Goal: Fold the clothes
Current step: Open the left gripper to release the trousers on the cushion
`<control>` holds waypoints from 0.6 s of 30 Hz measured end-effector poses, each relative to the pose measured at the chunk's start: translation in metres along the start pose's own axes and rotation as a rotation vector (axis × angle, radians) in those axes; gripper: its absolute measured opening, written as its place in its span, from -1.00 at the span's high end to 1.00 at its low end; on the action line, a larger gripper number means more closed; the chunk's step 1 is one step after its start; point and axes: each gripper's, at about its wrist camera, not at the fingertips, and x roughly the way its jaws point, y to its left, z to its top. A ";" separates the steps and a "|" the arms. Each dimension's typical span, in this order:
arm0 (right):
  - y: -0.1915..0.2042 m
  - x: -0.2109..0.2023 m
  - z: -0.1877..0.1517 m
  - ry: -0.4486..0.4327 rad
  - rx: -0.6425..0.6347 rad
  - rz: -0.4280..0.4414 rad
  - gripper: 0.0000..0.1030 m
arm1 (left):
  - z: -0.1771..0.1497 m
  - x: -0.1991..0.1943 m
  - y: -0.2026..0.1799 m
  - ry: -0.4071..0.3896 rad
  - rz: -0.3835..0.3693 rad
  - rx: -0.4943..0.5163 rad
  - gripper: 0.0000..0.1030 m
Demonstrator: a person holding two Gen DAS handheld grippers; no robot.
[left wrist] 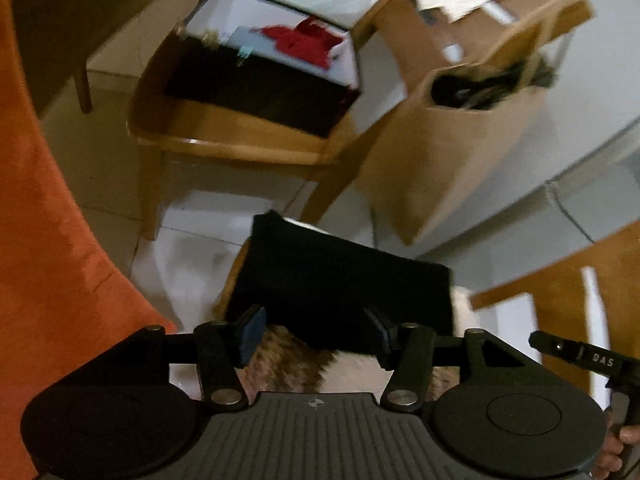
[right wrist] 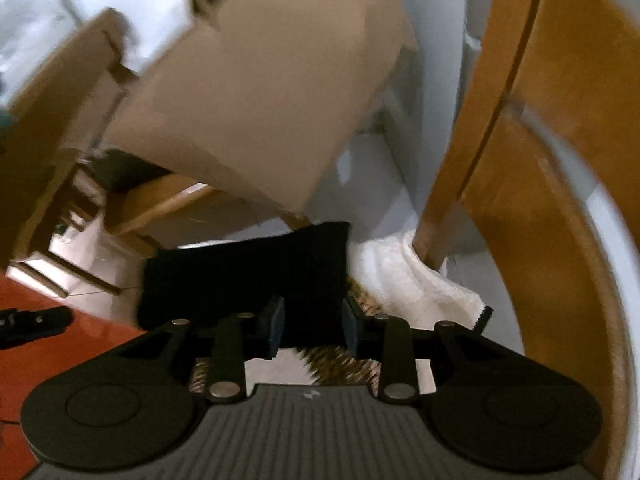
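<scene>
Black garment (left wrist: 340,280): folded, long axis left-right, on furry patterned throw, just beyond both tools.
Left tool (left wrist: 316,334): apart, empty.
Right tool (right wrist: 314,328): apart, empty.
Left view only: box with red cloth (left wrist: 304,40).
Right view only: white towel (right wrist: 420,284).

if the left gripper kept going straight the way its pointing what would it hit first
Most likely the folded black garment. It lies directly ahead of the open left gripper, on the brown-and-white furry surface. The picture is blurred and depth is unclear, so the fingertips might meet the garment's near edge or the fur just before it.
</scene>
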 end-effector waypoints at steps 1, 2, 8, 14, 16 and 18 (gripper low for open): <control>0.009 -0.017 -0.002 -0.007 -0.006 0.005 0.29 | -0.001 -0.015 -0.005 -0.002 -0.004 0.012 -0.27; 0.018 -0.033 -0.004 -0.013 -0.013 0.009 0.29 | -0.002 -0.031 -0.009 -0.004 -0.008 0.024 -0.35; 0.068 -0.138 -0.022 -0.069 -0.026 0.022 0.23 | -0.010 -0.132 -0.033 -0.024 -0.016 0.131 -0.70; 0.114 -0.241 -0.053 -0.111 -0.001 0.029 0.08 | -0.035 -0.228 -0.037 -0.027 -0.009 0.211 -0.79; 0.134 -0.271 -0.068 -0.121 0.005 0.028 -0.01 | -0.045 -0.257 -0.032 -0.033 -0.005 0.232 -0.82; 0.152 -0.294 -0.084 -0.135 0.011 0.016 -0.14 | -0.055 -0.284 -0.025 -0.037 -0.003 0.252 -0.86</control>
